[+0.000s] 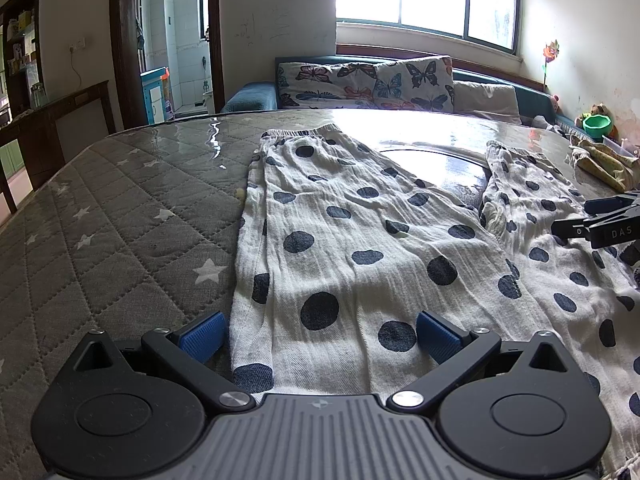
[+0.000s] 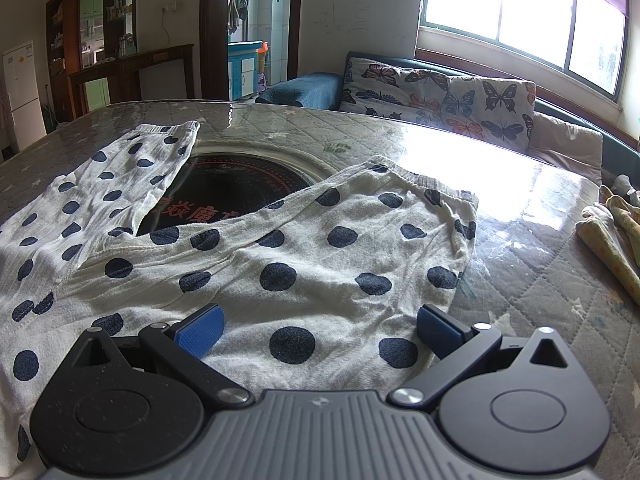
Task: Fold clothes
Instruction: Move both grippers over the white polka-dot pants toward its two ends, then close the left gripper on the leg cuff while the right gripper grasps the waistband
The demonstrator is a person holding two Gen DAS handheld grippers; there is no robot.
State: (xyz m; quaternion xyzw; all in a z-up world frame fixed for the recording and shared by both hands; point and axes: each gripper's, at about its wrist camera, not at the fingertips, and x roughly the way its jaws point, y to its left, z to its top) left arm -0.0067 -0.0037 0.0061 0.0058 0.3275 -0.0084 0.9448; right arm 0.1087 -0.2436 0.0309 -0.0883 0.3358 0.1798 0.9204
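A pair of white trousers with dark blue dots lies spread flat on the table, legs pointing away in a V. My left gripper is open, its blue pads either side of the left leg's near part, low over the cloth. My right gripper is open, low over the right leg, and also shows at the right edge of the left wrist view. Neither gripper holds cloth. The left leg also shows in the right wrist view.
The table has a grey quilted star cover under clear plastic, with a round black plate in the middle between the legs. A yellow cloth lies at the right. A butterfly-cushion sofa stands behind.
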